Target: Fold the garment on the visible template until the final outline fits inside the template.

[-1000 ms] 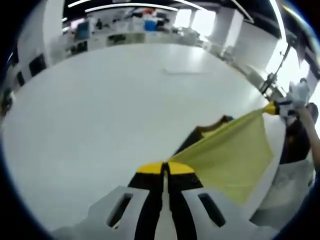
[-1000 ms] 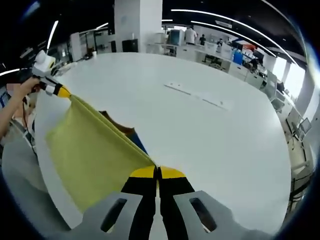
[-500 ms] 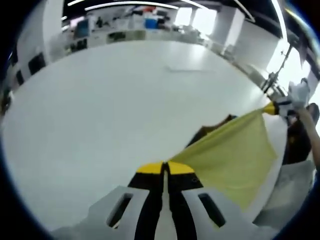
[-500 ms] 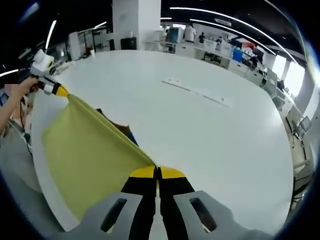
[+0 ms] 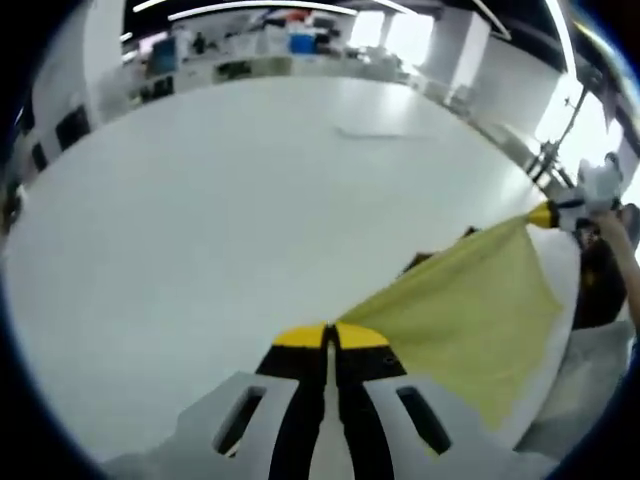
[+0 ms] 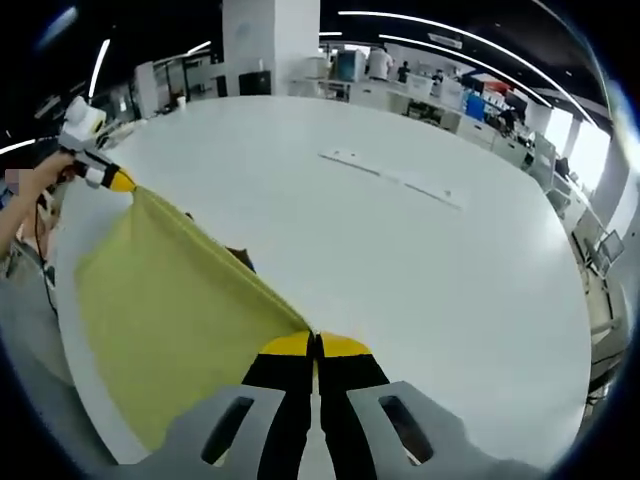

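A yellow garment (image 5: pixel 470 310) hangs stretched in the air between my two grippers, over the near edge of a large white table (image 5: pixel 220 210). My left gripper (image 5: pixel 331 333) is shut on one corner of it. My right gripper (image 6: pixel 315 342) is shut on the other corner. In the left gripper view the right gripper (image 5: pixel 548 213) shows at the far right, held by a hand. In the right gripper view the left gripper (image 6: pixel 112 180) shows at the far left, and the garment (image 6: pixel 170 310) sags below the taut top edge. A dark patch (image 6: pixel 240 258) peeks out behind the cloth; I cannot tell what it is.
A thin pale strip (image 6: pixel 390 178) lies flat on the table far from the garment. Desks, screens and people stand beyond the table's far edge (image 6: pixel 400 95). The person's sleeve and body (image 5: pixel 600 290) are close to the table's near rim.
Both hands have lifted and carried the garment a little further over the table. The cloth hides more of the dark patch behind it than before. Both grips are unchanged.
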